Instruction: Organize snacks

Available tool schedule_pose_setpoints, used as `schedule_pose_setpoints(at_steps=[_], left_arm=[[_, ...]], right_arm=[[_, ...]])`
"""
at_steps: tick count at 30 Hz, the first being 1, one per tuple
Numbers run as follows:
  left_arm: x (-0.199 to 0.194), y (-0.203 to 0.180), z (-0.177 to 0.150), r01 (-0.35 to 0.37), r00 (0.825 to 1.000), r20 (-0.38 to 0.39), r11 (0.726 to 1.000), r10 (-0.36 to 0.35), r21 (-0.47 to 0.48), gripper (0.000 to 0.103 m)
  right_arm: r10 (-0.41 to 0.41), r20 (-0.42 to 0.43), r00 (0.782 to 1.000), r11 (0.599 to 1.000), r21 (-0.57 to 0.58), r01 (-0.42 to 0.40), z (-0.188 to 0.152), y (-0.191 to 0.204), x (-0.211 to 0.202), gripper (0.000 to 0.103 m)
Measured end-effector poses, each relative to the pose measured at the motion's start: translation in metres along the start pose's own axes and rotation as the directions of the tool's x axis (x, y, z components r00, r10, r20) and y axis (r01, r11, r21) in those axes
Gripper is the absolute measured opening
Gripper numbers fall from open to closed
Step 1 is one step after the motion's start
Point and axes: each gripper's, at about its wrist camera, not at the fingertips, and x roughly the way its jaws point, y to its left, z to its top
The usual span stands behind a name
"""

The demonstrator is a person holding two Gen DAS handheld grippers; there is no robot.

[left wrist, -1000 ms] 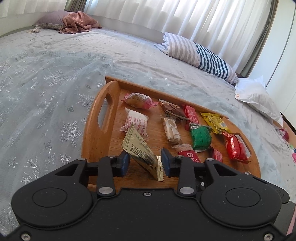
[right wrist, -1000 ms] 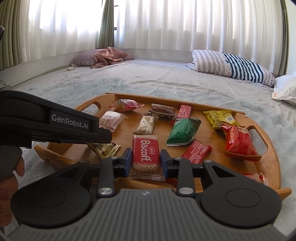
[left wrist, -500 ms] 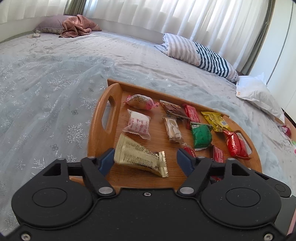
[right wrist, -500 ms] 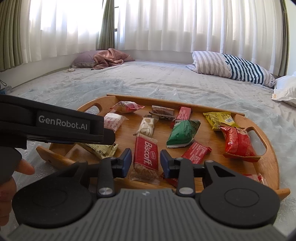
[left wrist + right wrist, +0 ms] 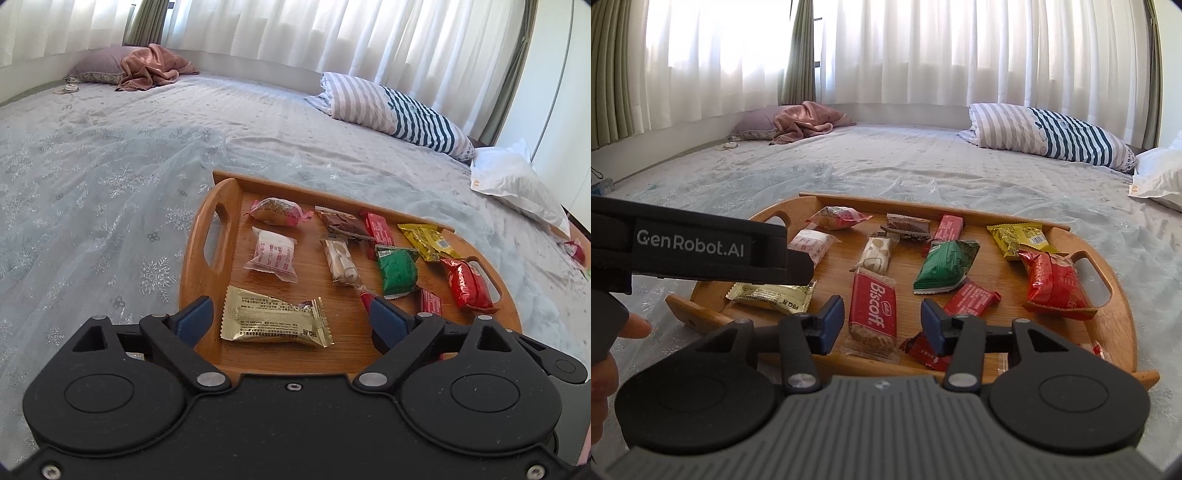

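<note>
My left gripper (image 5: 291, 319) gapes wide, empty; the gold packet (image 5: 275, 322) lies crosswise between its jaws. My right gripper (image 5: 882, 323), open, straddles the Biscoff biscuit (image 5: 873, 312) lengthwise.

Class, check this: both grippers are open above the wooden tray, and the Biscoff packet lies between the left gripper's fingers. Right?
One error: the Biscoff packet lies between the right gripper fingers, as the right wrist view shows. Both grippers are open above the wooden tray.

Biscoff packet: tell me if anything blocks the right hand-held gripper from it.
Nothing visible does. The Biscoff packet lies flat on the tray, between the open fingers of the right hand-held gripper.
</note>
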Motion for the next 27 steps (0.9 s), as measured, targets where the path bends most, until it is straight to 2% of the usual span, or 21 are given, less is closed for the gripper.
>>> schedule_pose_setpoints(at_steps=[12,27], left_arm=[[-0.007,-0.005,-0.002,-0.014,1.0,0.014,0.999,0.013,0.03,0.099],[-0.023,-0.01,-0.011,-0.033,0.999,0.028,0.995,0.03,0.092,0.102]], right_arm=[[-0.032,0.005,0.999,0.999,0.024,0.032,-0.002,-0.013,-0.015,0.072],[-0.068,-0.005,0.998,0.996,0.063,0.068,-0.013,-0.03,-0.031,0.078]])
